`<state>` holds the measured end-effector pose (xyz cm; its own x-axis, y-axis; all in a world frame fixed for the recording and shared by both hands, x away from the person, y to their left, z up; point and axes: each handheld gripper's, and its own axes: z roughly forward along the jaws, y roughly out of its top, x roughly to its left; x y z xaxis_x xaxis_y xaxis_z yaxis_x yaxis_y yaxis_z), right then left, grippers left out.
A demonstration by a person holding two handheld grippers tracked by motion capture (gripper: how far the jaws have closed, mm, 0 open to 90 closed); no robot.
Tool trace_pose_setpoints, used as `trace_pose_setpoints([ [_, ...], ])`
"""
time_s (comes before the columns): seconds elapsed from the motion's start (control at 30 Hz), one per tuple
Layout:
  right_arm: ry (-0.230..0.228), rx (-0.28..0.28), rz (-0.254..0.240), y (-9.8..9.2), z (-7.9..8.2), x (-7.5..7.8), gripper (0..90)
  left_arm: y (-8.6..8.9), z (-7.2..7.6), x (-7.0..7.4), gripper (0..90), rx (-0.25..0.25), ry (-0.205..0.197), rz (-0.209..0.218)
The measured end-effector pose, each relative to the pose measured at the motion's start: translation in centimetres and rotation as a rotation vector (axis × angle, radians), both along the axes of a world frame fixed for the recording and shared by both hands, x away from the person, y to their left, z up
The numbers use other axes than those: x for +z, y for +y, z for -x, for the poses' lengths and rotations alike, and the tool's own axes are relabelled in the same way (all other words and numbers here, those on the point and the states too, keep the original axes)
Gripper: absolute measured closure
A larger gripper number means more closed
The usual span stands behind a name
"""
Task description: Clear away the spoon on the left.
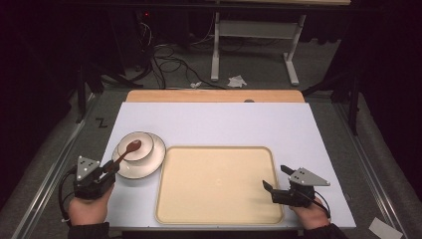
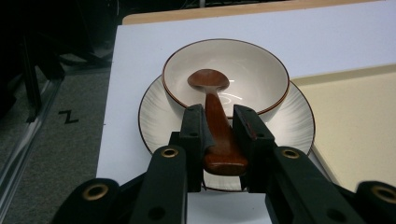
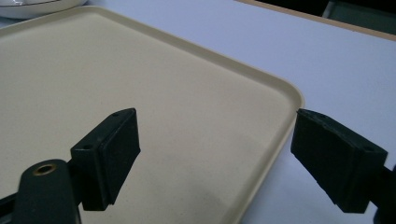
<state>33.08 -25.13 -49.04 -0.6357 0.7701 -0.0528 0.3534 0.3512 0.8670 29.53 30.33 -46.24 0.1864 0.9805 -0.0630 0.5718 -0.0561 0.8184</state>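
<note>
A brown wooden spoon (image 2: 215, 121) lies with its head in a white bowl (image 2: 252, 70), and the bowl sits on a white ribbed plate (image 2: 154, 116) at the table's left. My left gripper (image 2: 219, 123) is shut on the spoon's handle, its pads pressing on both sides. From above, that left gripper (image 1: 108, 167) sits just left of the plate (image 1: 149, 167), with the spoon (image 1: 128, 151) slanting up into the bowl (image 1: 144, 137). My right gripper (image 1: 276, 178) stands open over the right edge of the beige tray (image 1: 219, 185); in its own view the right gripper (image 3: 215, 156) has nothing between its jaws.
The beige tray (image 3: 70, 84) has nothing on it and lies in the middle of the white table top (image 1: 224, 124). A wooden strip (image 1: 214, 95) runs along the far edge. Beyond it are cables and a white stand's legs (image 1: 254, 50) on the floor.
</note>
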Motion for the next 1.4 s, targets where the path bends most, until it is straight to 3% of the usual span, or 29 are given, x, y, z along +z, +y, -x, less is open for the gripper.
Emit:
trace_pose_setpoints([
  [0.2,0.0,0.001,0.001,0.0,0.0,0.0,16.7,0.1,0.1,0.2,75.1,0.008,-0.015,-0.002],
  [0.43,-0.001,0.002,0.0,0.0,0.0,0.0,16.6,0.0,0.6,0.8,75.1,0.027,-0.07,-0.019],
  [0.6,-0.003,0.002,0.002,0.0,0.0,0.0,16.7,-0.1,0.8,1.1,75.1,0.024,-0.087,-0.02],
  [0.87,-0.003,0.002,0.002,0.0,0.0,0.0,16.7,-0.6,1.4,2.1,75.2,0.01,-0.147,-0.022],
  [1.07,-0.003,0.002,0.001,0.0,0.0,0.0,16.7,-1.8,1.9,2.9,75.1,-0.038,-0.195,-0.008],
  [1.4,-0.003,0.002,0.001,0.0,0.0,0.0,16.6,-4.6,2.5,3.6,75.1,-0.127,-0.227,0.007],
])
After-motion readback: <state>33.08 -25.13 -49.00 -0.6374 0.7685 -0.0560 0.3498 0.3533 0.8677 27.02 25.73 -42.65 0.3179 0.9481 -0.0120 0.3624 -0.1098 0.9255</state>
